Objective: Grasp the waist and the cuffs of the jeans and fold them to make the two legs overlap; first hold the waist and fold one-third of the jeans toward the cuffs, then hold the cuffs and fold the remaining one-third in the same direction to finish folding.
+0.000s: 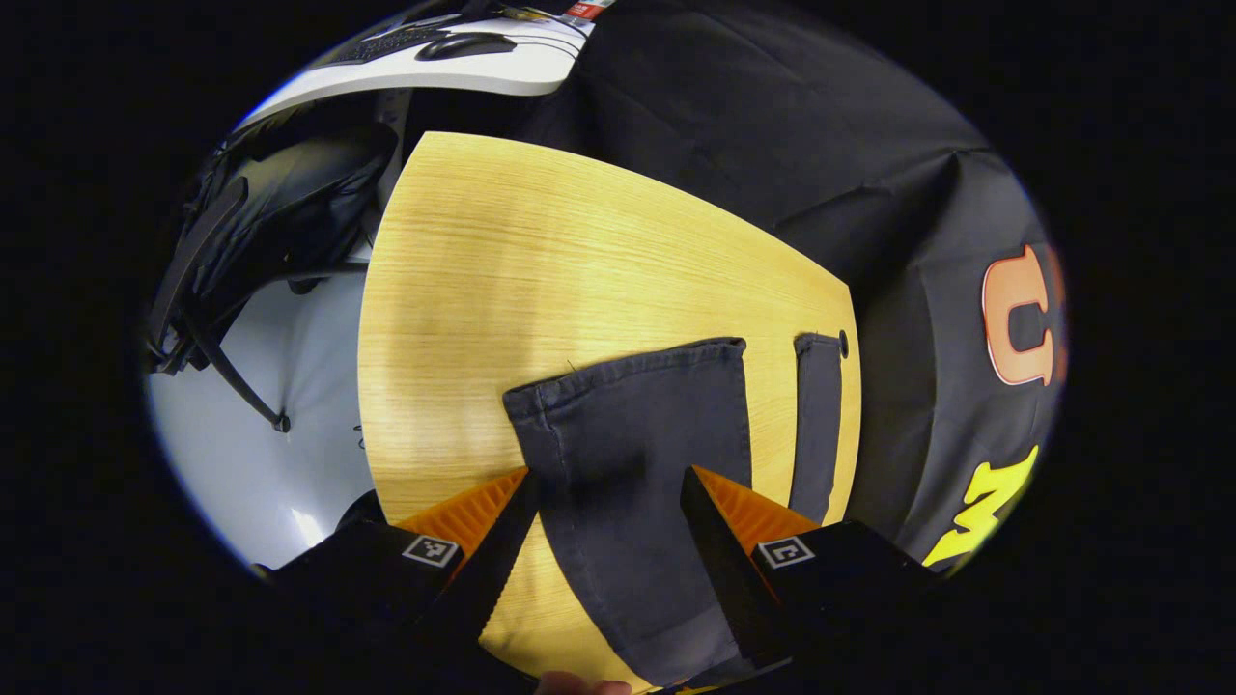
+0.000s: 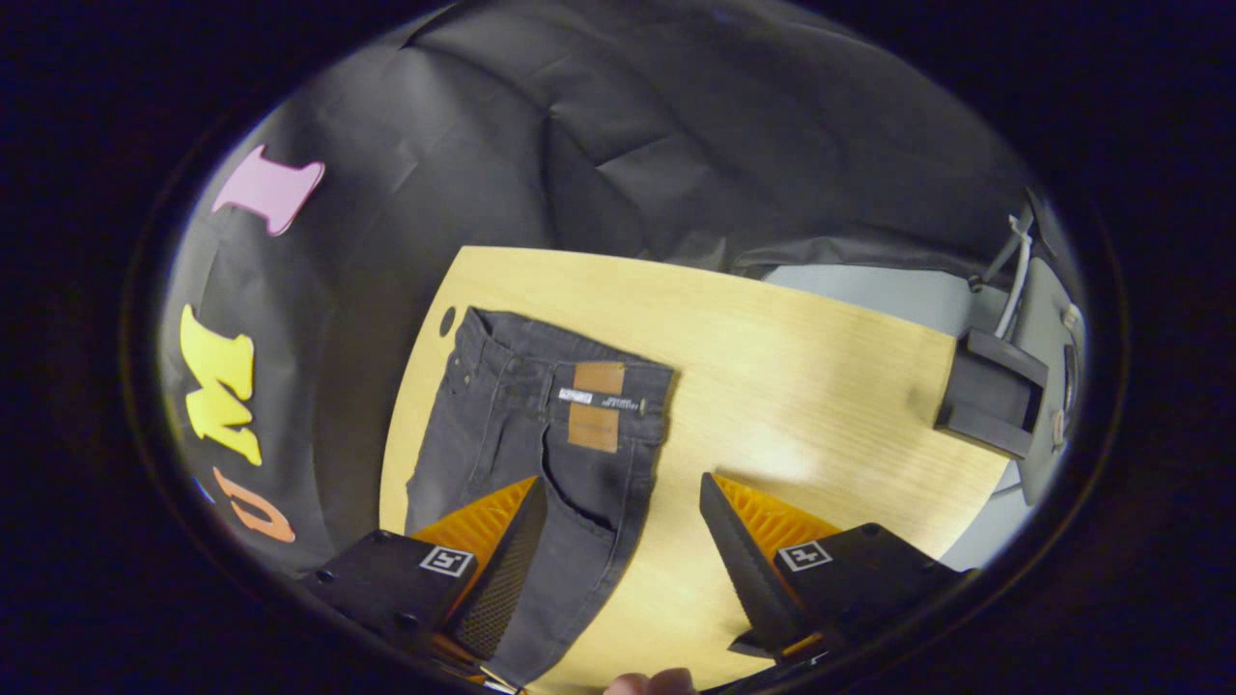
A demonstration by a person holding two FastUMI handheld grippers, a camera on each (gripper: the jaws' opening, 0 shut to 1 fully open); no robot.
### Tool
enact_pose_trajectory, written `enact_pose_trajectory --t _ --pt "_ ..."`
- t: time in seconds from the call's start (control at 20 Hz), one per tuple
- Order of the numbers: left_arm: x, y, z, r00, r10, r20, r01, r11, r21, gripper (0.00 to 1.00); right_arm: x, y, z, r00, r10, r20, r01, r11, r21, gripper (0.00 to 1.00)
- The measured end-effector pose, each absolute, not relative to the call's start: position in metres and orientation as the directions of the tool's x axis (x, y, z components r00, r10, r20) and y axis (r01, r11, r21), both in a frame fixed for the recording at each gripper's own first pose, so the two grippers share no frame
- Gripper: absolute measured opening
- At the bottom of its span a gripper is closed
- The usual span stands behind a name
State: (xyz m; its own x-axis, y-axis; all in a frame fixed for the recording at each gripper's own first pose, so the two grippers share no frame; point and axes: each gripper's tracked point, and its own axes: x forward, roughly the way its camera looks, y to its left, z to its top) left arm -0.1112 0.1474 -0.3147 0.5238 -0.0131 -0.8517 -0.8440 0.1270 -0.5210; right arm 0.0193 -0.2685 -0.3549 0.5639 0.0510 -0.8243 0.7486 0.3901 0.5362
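Jeans [image 1: 637, 454] of dark grey denim lie spread flat on a pale wooden worktop [image 1: 502, 280] inside a booth walled with black cloth.

In the left gripper view, the two leg ends point away from the camera. One cuff [image 1: 628, 372] sits near the middle of the worktop, and the other cuff [image 1: 819, 343] lies close to the worktop's far edge, with a strip of bare wood between the two legs. The left tool [image 1: 608, 516] hangs above the nearer leg with its two fingers spread wide, one on each side of the fabric, gripping nothing. A fingertip of the person's hand [image 1: 579, 685] shows at the bottom edge. Beyond the worktop stand a dark office chair [image 1: 270, 222] and a white desk [image 1: 454, 63] with a computer mouse [image 1: 463, 43] on it.

In the right gripper view, the waist [image 2: 570, 362] of the jeans faces away from the camera, with a tan patch [image 2: 597, 405] on the waistband. The garment lies along the worktop's left side. The right tool [image 2: 623, 526] is held above the hip area, fingers wide apart and empty; one finger overlaps the denim in view, the other is over bare wood. A dark boxy device [image 2: 990, 396] sits at the worktop's far right.
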Motion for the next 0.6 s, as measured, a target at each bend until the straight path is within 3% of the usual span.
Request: enact_pose_trajectory --t 0.25,0.45,0.55,0.6 --pt "-0.093 0.143 -0.317 0.538 -0.028 -0.843 -0.830 0.156 -0.535 0.96 0.048 -0.287 -0.365 0.578 0.034 -0.816 0.750 0.372 0.547 0.96" --pt "-0.073 0.140 -0.316 0.561 -0.044 -0.827 -0.812 0.165 -0.560 0.96 0.071 -0.286 -0.366 0.584 0.058 -0.809 0.717 0.429 0.549 0.92" --pt "-0.063 0.138 -0.316 0.573 -0.059 -0.817 -0.801 0.169 -0.574 0.96 0.074 -0.286 -0.365 0.581 0.059 -0.812 0.714 0.443 0.542 0.97" --pt "-0.058 0.138 -0.316 0.576 -0.063 -0.815 -0.798 0.172 -0.578 0.96 0.075 -0.287 -0.365 0.573 0.058 -0.818 0.715 0.452 0.533 0.92"
